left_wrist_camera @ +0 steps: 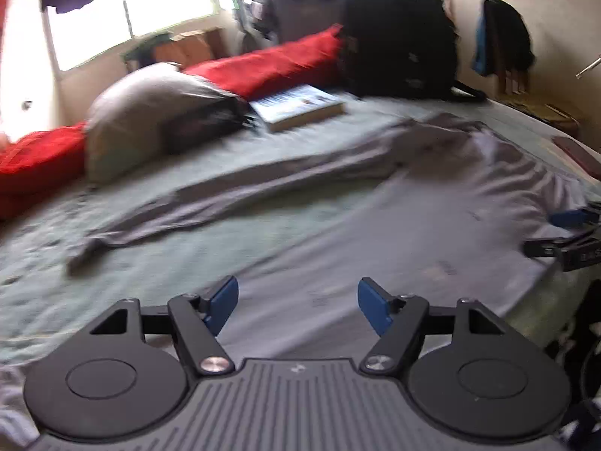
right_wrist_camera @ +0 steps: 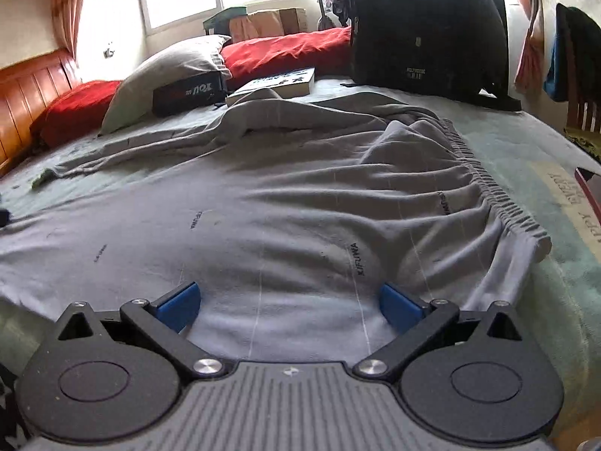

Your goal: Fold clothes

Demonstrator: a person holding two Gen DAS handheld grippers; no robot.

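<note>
Grey track pants (right_wrist_camera: 300, 203) lie spread on the green bedsheet (right_wrist_camera: 507, 150), with the gathered elastic waistband (right_wrist_camera: 484, 180) at the right and one leg running off to the far left. The pants also show in the left wrist view (left_wrist_camera: 375, 203). My right gripper (right_wrist_camera: 289, 306) is open, low over the near edge of the pants, with cloth between its blue pads (right_wrist_camera: 176, 306). My left gripper (left_wrist_camera: 298, 310) is open and empty above the pants' near part. The right gripper's tip (left_wrist_camera: 571, 218) shows at the right edge of the left wrist view.
At the bed's far side lie a grey pillow (right_wrist_camera: 172, 71), red cushions (right_wrist_camera: 285, 52), a book (right_wrist_camera: 278, 82), a black box (right_wrist_camera: 188, 92) and a large black backpack (right_wrist_camera: 424, 26). A wooden headboard (right_wrist_camera: 30, 90) is at the left. A phone (right_wrist_camera: 589, 188) lies at the right edge.
</note>
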